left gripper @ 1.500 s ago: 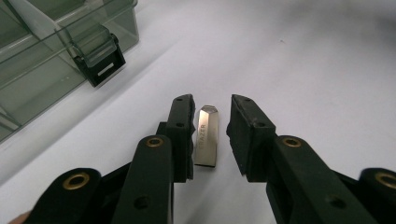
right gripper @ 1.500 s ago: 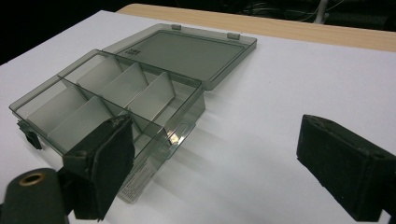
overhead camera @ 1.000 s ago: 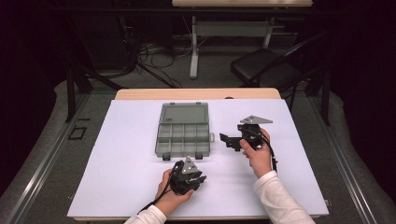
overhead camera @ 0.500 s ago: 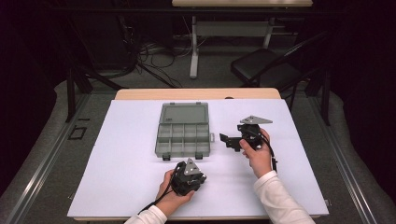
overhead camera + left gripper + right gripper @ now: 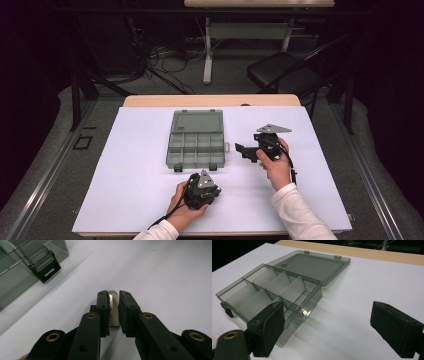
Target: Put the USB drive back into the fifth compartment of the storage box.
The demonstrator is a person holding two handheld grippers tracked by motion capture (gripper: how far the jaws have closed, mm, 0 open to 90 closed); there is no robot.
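A smoky clear plastic compartment box [image 5: 196,142] lies open in the middle of the white table, its lid [image 5: 196,121] flat behind it and its compartments looking empty. My left gripper [image 5: 202,189] sits near the front edge, just in front of the box. In the left gripper view it [image 5: 113,296] is shut on a small pale metallic piece [image 5: 113,308] held low over the table, with the box's black latch [image 5: 45,266] at the upper left. My right gripper [image 5: 241,150] hovers right of the box. In the right gripper view it [image 5: 329,317] is open and empty, facing the box [image 5: 274,290].
The white mat [image 5: 140,190] covers a wooden table [image 5: 210,101]. Beyond the far edge stand a black chair [image 5: 285,75] and a desk leg with cables on the floor. Bare mat lies left of the box and at the right side.
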